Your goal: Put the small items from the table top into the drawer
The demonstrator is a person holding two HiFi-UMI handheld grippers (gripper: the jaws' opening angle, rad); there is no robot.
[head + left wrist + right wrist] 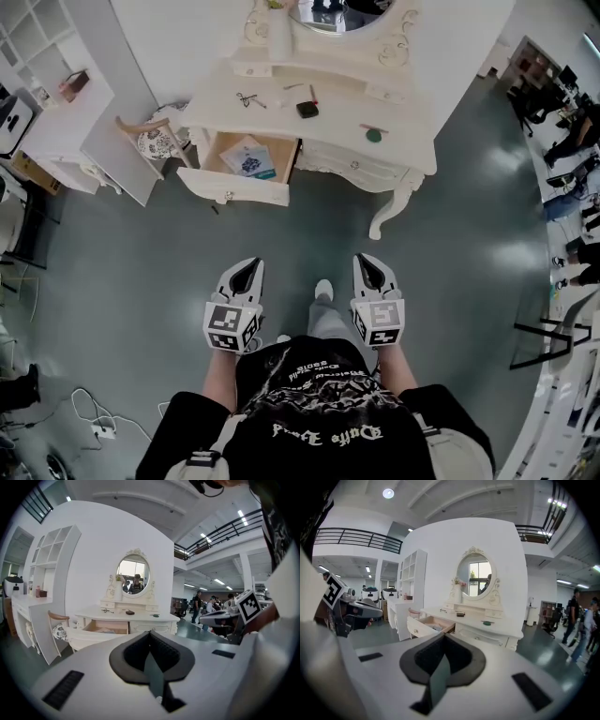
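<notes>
Well back from the white dressing table (337, 117), out on the grey floor (450, 244). Holding the left gripper (247, 267) and the right gripper (367, 263) low at the waist, side by side and level, well apart from every item. Both claws closed, jaws pressed tip to tip on nothing. On the table's left side, one drawer (234, 187) pulled fully out, wooden bottom showing, with a flat booklet (247, 157) printed in blue lying inside near the middle. Beside it on the right, a second drawer (352, 167) pushed shut. On the table top, none of it in the drawer: a small black box (307, 110) near the centre, a slim red stick (313, 95) just behind it, a round green piece (374, 135) towards the right edge, and a thin dark wiry item (247, 98) above the open drawer, too small to name. Oval mirror (337, 14) at the back of the table; wooden chair (155, 139) just left of the drawer.
</notes>
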